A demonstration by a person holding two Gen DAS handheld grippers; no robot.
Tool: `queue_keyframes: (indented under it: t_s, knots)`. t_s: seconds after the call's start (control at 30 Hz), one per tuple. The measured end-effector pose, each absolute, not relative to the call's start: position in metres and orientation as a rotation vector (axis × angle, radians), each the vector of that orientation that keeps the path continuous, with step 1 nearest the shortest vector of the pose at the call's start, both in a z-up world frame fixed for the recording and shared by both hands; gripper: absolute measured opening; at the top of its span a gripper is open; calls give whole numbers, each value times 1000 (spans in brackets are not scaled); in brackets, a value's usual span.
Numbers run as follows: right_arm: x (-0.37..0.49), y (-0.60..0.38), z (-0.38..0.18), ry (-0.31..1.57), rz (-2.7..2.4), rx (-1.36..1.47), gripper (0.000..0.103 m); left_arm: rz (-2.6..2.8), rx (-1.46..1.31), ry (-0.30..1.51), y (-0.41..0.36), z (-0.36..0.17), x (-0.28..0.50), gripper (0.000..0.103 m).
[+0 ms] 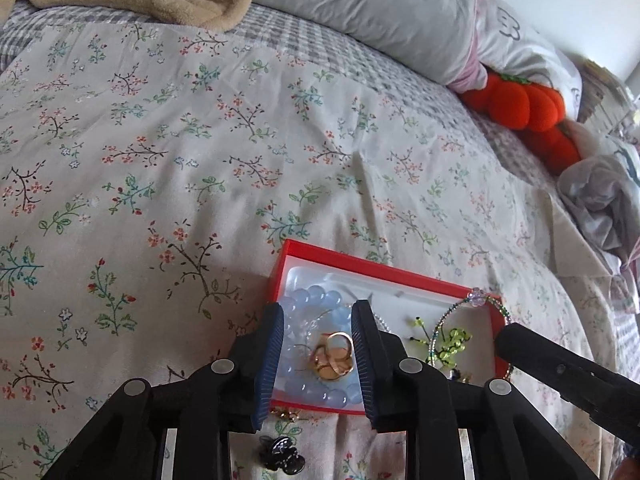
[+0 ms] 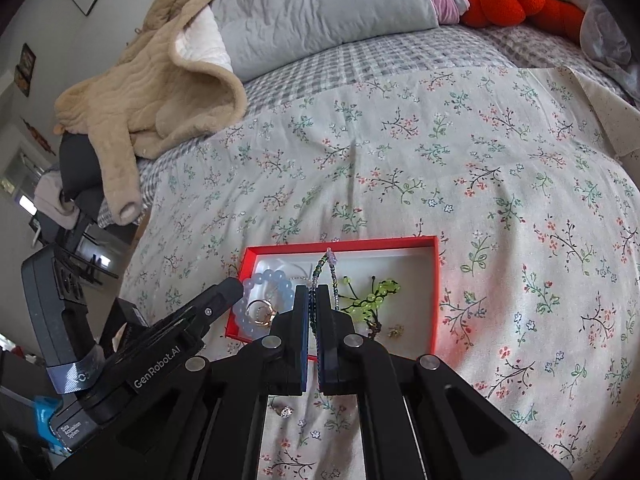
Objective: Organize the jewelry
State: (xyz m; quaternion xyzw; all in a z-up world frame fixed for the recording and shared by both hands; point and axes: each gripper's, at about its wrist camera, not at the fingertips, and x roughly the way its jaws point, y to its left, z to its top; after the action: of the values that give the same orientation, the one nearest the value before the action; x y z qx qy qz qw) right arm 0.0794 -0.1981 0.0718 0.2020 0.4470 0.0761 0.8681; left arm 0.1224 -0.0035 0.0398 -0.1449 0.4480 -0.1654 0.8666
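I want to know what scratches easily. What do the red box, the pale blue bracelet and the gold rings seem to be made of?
Red box: probably cardboard, matt, with thin straight walls and a white liner.
Pale blue bracelet: round beads, translucent and glossy, so glass, stone or plastic; the look leaves it open.
Gold rings: apparently metal, polished, with bright glints; solid or plated cannot be told.

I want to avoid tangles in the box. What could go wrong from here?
1. The right gripper is shut on the beaded necklace; lowering it may tangle it with the green bead piece.
2. The open left gripper over the gold rings could bump the blue bead bracelet.
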Motion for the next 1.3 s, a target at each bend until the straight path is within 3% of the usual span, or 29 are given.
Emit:
queue_keyframes:
  t_s: [0.13,0.57,0.87,0.93,1.1,1.3]
  knots:
    - [85,-185,66,950,181,414,3,-324,-302,946,9,38,120,37]
    - [96,-211,44,994,65,397,3,-288,-251,999,24,27,117,38]
    - [87,-221,47,1005,61,415,6,-294,-224,1037,11,28,112,47]
    - [83,-219,51,1005,65,399,9,-294,-218,1048,8,28,110,49]
    - [71,-213,59,1011,73,378,34,-284,-200,1095,2,24,105,52]
    - [57,-203,61,1047,78,348,38,-265,-190,1150,0,18,96,52]
